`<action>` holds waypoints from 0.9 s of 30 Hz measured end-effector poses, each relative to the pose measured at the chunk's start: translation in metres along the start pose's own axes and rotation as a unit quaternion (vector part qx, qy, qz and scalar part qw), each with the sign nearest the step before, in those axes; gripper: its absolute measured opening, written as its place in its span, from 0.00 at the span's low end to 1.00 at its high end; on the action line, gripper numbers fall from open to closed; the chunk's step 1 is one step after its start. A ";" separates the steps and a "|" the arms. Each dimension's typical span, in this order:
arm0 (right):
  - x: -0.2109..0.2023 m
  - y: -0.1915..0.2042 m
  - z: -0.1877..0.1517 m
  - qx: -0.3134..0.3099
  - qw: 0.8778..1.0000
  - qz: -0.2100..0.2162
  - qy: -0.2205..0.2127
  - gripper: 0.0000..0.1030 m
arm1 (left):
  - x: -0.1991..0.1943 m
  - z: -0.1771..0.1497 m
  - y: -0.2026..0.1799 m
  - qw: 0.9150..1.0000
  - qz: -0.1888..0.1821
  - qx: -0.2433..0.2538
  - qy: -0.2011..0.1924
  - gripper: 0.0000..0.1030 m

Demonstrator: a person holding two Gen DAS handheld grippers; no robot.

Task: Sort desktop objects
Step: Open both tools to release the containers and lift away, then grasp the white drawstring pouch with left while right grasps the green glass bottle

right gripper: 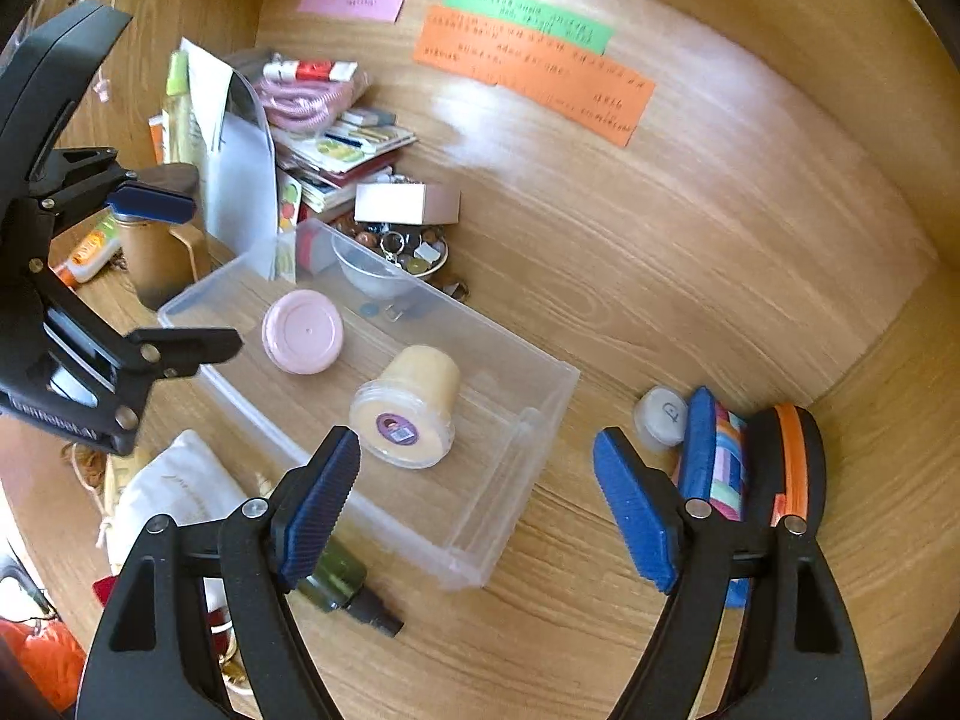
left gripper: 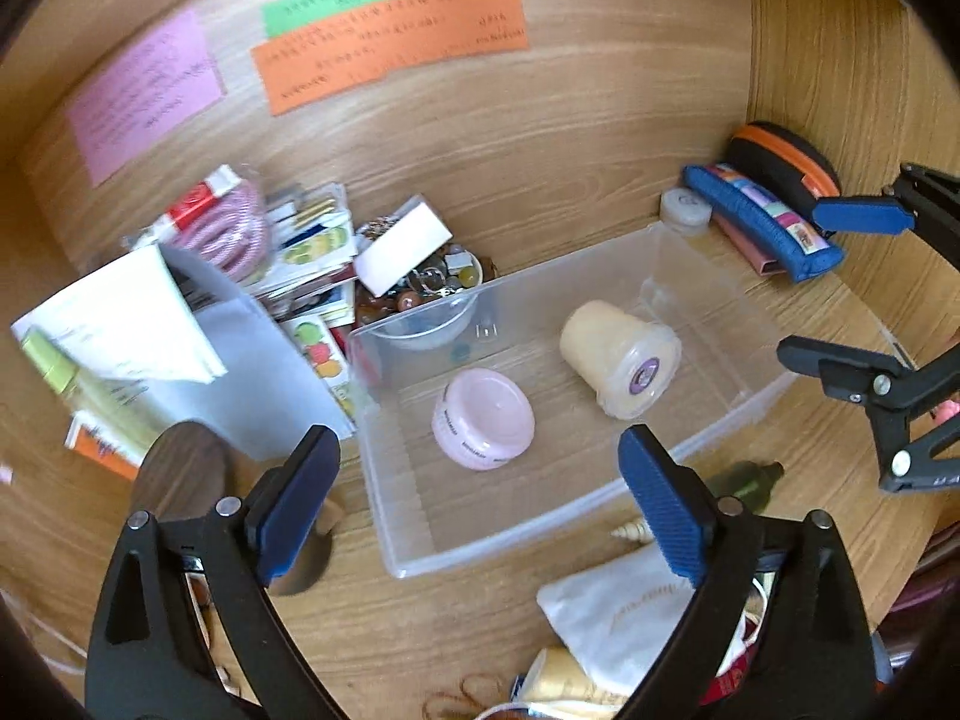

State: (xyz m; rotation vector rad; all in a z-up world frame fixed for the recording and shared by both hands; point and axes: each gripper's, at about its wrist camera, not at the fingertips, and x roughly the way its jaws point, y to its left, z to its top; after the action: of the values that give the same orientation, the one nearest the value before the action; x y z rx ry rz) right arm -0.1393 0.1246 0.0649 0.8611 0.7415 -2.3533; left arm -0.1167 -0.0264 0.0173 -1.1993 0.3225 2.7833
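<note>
a: since the clear rectangular plastic bin (left gripper: 708,420) already holds the round pink lidded jar (left gripper: 483,420) and the pale yellow lidded tub (left gripper: 618,357) lying on its side, i'd say the sorting is only begun.

b: and the grippers?

a: the left gripper (left gripper: 480,510) and right gripper (right gripper: 477,507) hover above the bin, fingers spread apart, nothing between them.

b: what's left?

a: plenty on the wooden tabletop (right gripper: 660,240): the blue fabric pencil case (right gripper: 714,456), the dark green bottle (right gripper: 342,582), the white cloth pouch (left gripper: 624,606), the stack of booklets (right gripper: 342,150).
</note>
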 end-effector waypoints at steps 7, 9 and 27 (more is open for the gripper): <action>-0.023 -0.002 -0.018 0.029 0.999 0.015 -0.024 0.80 | -0.029 -0.025 0.009 0.999 0.005 -0.028 -0.022 0.94; -0.027 -0.003 -0.024 0.039 0.999 0.019 -0.026 0.81 | -0.035 -0.033 0.011 0.999 0.007 -0.034 -0.027 0.94; 0.025 0.037 -0.074 0.052 0.994 0.096 0.026 0.79 | -0.026 -0.091 -0.001 0.997 -0.037 -0.075 0.004 0.95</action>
State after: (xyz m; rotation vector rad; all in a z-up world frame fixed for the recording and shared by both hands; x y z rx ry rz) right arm -0.1026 0.1389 -0.0123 0.9945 0.5348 -2.2209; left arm -0.0339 -0.0465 -0.0248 -1.2249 0.0693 2.7819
